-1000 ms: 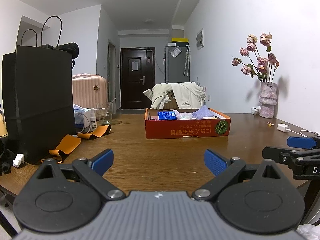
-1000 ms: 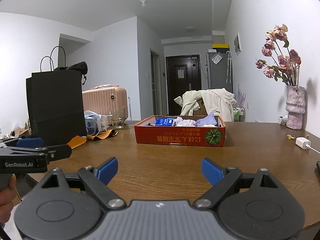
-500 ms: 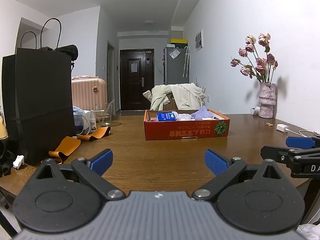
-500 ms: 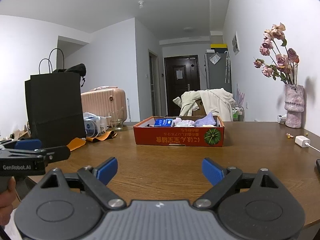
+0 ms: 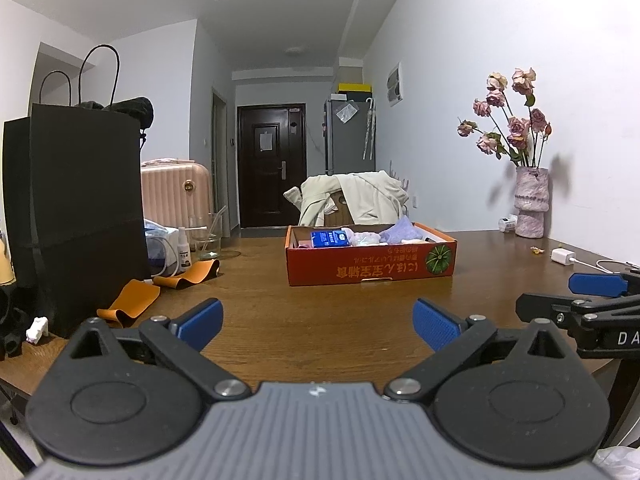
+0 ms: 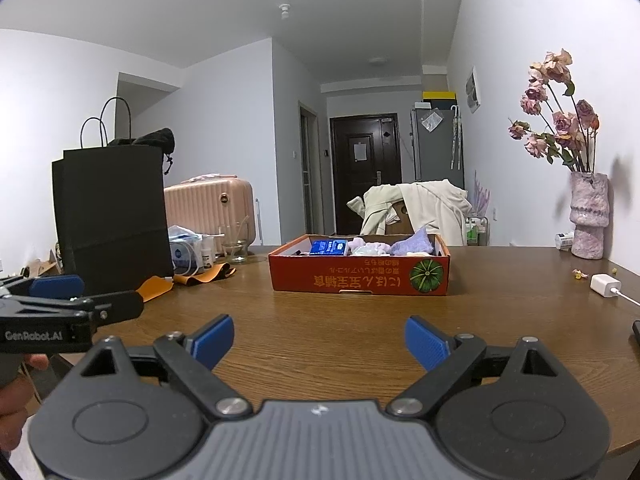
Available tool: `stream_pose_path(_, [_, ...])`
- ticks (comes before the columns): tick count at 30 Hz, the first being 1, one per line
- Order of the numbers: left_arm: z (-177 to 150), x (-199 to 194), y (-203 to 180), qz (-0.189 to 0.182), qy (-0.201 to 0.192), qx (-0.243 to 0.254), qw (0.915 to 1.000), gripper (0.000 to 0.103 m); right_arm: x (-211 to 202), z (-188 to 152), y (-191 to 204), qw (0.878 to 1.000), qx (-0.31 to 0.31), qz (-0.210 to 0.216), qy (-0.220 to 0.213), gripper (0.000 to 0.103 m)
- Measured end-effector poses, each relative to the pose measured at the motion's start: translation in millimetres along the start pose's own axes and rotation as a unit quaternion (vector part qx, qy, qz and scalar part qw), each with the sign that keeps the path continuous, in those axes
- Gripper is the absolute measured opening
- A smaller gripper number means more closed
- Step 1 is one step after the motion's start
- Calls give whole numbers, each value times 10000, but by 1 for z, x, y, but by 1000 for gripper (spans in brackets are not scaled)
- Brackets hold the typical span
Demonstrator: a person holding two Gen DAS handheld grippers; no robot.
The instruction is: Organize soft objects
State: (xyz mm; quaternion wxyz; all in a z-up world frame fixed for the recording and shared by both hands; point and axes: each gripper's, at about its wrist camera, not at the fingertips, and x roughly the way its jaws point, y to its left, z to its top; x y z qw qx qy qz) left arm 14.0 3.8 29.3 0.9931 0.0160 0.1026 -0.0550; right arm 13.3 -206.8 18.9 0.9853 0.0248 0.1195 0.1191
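A red cardboard box (image 5: 372,268) stands on the wooden table (image 5: 320,320), well ahead of both grippers; it also shows in the right wrist view (image 6: 360,278). Inside lie a blue packet (image 5: 330,238), pale soft items (image 5: 366,238) and a purple cloth (image 5: 402,229). My left gripper (image 5: 318,322) is open and empty above the table's near edge. My right gripper (image 6: 319,340) is open and empty, level with it to its right. Each gripper shows at the edge of the other's view.
A tall black paper bag (image 5: 76,208) stands at the left with an orange strap (image 5: 158,288) beside it. A vase of dried roses (image 5: 530,204) and a white charger (image 5: 564,257) are at the right. A chair with a cream jacket (image 5: 354,196) stands behind the table.
Both views have tilted very slightly; the box sits a touch lower in the left wrist view. Both grippers stay open and empty.
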Motion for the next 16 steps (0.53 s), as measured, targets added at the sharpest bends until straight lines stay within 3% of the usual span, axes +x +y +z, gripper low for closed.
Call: stream_pose_path(16, [1,-1,1,36,-128,-125,9998,103,0,0,-1,10000,18,-33,-23,95])
